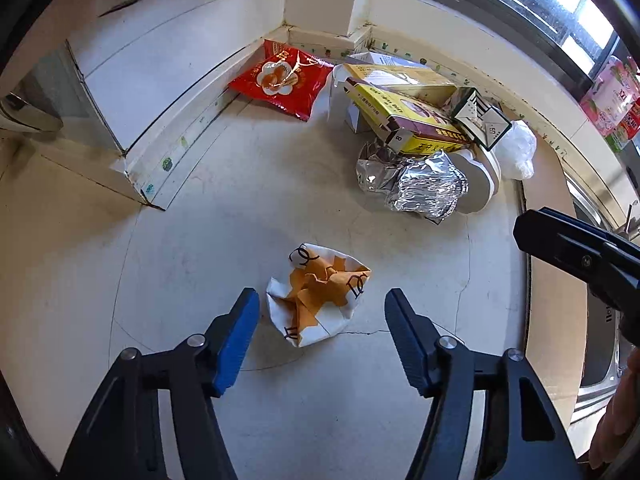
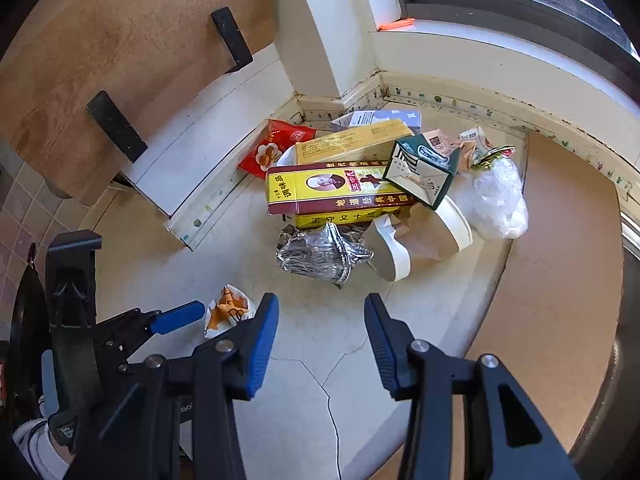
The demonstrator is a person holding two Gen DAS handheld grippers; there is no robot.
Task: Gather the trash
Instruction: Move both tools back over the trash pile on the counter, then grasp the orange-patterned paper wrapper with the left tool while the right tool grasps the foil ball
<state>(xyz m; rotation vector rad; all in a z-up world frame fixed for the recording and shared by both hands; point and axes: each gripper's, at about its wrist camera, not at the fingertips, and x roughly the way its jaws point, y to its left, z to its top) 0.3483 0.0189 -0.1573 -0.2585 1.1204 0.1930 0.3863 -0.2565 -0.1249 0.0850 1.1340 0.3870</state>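
A crumpled white-and-orange paper wrapper [image 1: 316, 294] lies on the pale countertop [image 1: 192, 248], just ahead of and between the fingers of my open left gripper [image 1: 322, 306]. It also shows in the right wrist view [image 2: 229, 309]. My right gripper [image 2: 322, 312] is open and empty, above the counter short of the trash pile. The pile holds crumpled foil [image 2: 320, 254], yellow boxes [image 2: 340, 192], a dark green carton [image 2: 420, 172], a paper cup [image 2: 424, 236], a clear plastic bag [image 2: 498, 200] and a red snack bag [image 2: 272, 148].
The counter sits in a corner under a window [image 1: 520, 4]. A wooden shelf on black brackets [image 2: 120, 64] hangs at the left. A brown board [image 2: 560, 280] and a steel sink [image 1: 600, 360] lie at the right. The counter surface has cracks [image 2: 320, 376].
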